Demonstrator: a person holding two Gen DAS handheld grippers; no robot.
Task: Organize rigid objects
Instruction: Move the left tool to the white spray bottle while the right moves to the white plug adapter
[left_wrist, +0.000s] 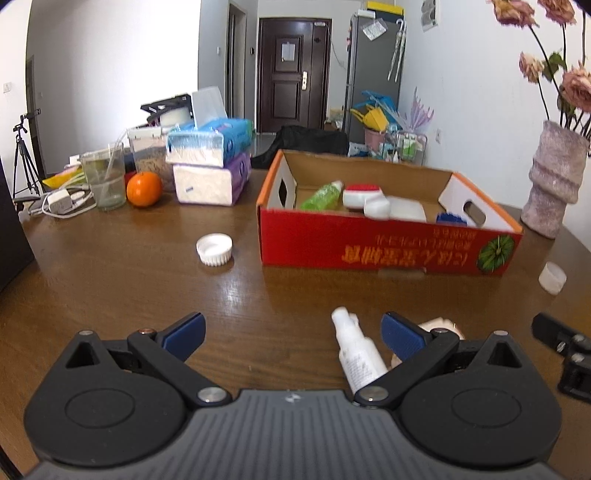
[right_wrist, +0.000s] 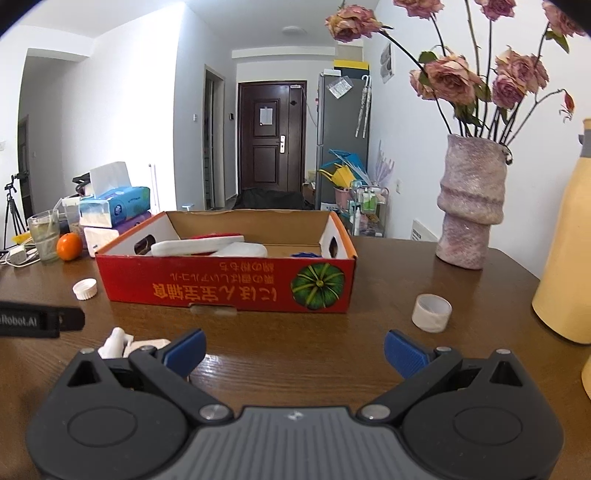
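Observation:
A red cardboard box (left_wrist: 388, 243) (right_wrist: 225, 284) stands on the brown table, holding a green bottle (left_wrist: 321, 195), a white bottle with a red cap (left_wrist: 364, 195) and other white items. My left gripper (left_wrist: 293, 334) is open just above the table; a small white spray bottle (left_wrist: 356, 354) lies inside its right finger. A pale object (left_wrist: 439, 325) lies behind that finger. My right gripper (right_wrist: 295, 350) is open with nothing between its fingers, and the spray bottle (right_wrist: 118, 343) shows by its left finger. A ribbed white cap (left_wrist: 214, 249) (right_wrist: 85, 288) and a white tape roll (left_wrist: 552, 277) (right_wrist: 431, 312) lie loose.
At the back left are tissue packs (left_wrist: 210, 162), a glass (left_wrist: 104, 181), an orange (left_wrist: 144, 188) and a charger (left_wrist: 59, 201). A vase of dried roses (right_wrist: 471, 199) stands at the right, with a yellow jug (right_wrist: 565, 240) at the right edge.

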